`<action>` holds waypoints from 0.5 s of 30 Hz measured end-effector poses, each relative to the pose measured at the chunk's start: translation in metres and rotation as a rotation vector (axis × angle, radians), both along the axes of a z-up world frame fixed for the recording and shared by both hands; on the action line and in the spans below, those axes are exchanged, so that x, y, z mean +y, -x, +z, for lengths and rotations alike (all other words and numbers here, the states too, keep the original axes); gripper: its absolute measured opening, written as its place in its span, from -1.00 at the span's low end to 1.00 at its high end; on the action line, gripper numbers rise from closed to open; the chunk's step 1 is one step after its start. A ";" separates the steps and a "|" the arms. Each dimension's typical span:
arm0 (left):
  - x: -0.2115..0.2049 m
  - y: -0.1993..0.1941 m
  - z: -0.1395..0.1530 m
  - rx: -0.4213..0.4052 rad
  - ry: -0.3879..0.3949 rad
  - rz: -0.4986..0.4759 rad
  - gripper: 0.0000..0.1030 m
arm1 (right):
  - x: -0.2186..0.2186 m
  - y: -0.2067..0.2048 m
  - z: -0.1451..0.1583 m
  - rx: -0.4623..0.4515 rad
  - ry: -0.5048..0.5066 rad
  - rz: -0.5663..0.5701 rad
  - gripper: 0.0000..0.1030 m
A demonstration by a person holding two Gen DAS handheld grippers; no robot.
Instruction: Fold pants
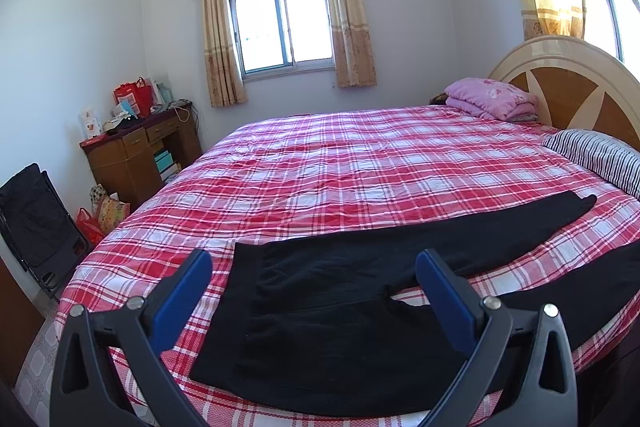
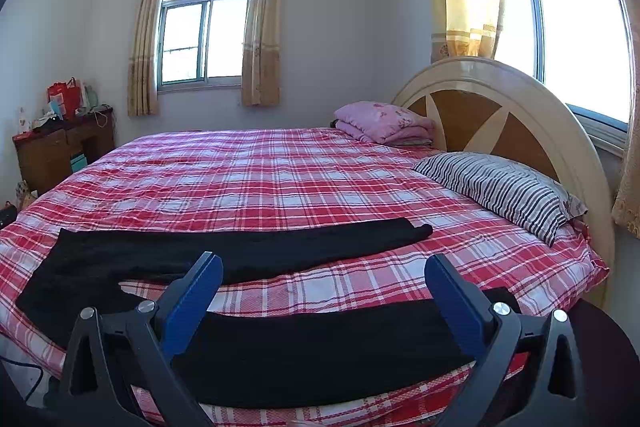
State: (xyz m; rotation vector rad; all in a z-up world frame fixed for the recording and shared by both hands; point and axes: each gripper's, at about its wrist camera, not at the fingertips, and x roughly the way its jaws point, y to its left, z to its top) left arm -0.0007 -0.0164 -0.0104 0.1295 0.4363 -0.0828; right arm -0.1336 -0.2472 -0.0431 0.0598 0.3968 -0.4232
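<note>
Black pants (image 1: 320, 327) lie flat and spread on the red plaid bed cover (image 1: 320, 167), waist to the left, the two legs splayed apart to the right. My left gripper (image 1: 314, 263) is open and empty, hovering over the waist and crotch. In the right wrist view the far leg (image 2: 260, 247) stretches across the bed and the near leg (image 2: 320, 347) lies along the front edge. My right gripper (image 2: 324, 267) is open and empty, above the near leg.
A striped pillow (image 2: 504, 187) and a folded pink quilt (image 2: 384, 121) lie by the round headboard (image 2: 500, 99) at right. A wooden desk (image 1: 136, 151) with bags stands at far left, with a black folded frame (image 1: 32, 223) beside it.
</note>
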 end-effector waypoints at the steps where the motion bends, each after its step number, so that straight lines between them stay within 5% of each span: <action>1: 0.000 0.000 0.000 0.000 0.000 0.000 1.00 | 0.000 0.000 0.000 0.000 0.000 0.001 0.98; 15: 0.000 -0.001 -0.004 0.011 -0.001 0.000 1.00 | 0.000 -0.004 -0.002 0.014 0.004 -0.002 0.98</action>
